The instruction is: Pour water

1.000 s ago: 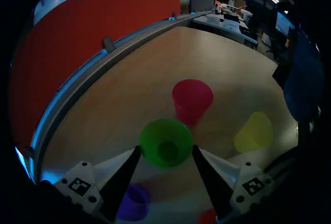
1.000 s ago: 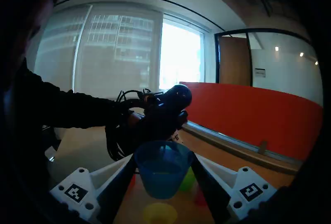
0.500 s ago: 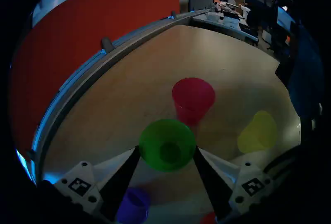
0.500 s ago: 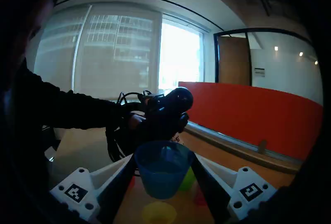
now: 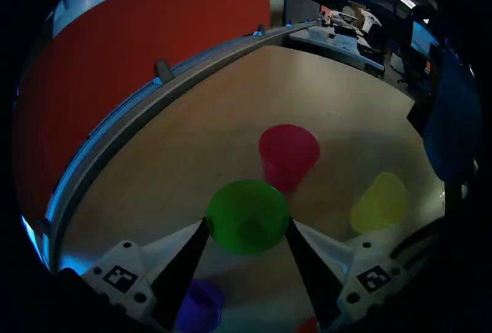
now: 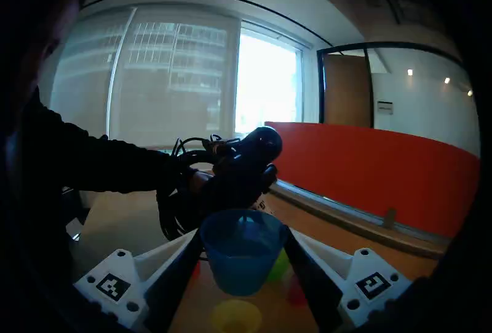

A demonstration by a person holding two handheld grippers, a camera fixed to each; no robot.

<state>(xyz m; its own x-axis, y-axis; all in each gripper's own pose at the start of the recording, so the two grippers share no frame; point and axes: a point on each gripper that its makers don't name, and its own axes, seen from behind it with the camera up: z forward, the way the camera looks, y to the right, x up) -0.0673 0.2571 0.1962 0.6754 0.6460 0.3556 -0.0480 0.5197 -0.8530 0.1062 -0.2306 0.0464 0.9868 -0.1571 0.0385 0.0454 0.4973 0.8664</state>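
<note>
In the left gripper view, my left gripper (image 5: pixel 247 222) is shut on a green cup (image 5: pixel 248 215), upright with its mouth facing the camera. Just beyond it a red cup (image 5: pixel 288 153) stands on the wooden table (image 5: pixel 203 142). In the right gripper view, my right gripper (image 6: pixel 243 238) is shut on a blue cup (image 6: pixel 242 259), held upright and level; a faint liquid line shows inside. Behind it a person's hand holds the left gripper (image 6: pixel 237 176), and the green cup (image 6: pixel 280 265) peeks out beside the blue one. The blue cup (image 5: pixel 454 125) also looms at the right edge.
A yellow cup (image 5: pixel 380 203) stands right of the red one, and a purple cup (image 5: pixel 200 305) sits below the left finger. A red partition (image 5: pixel 111 56) with a metal rail (image 5: pixel 129 118) bounds the table's far side. Yellow cup (image 6: pixel 235 316) lies under the blue cup. Desks stand beyond.
Almost nothing has moved. The left gripper view has shifted slightly with the green cup still held; the blue cup stays upright in my right gripper.
</note>
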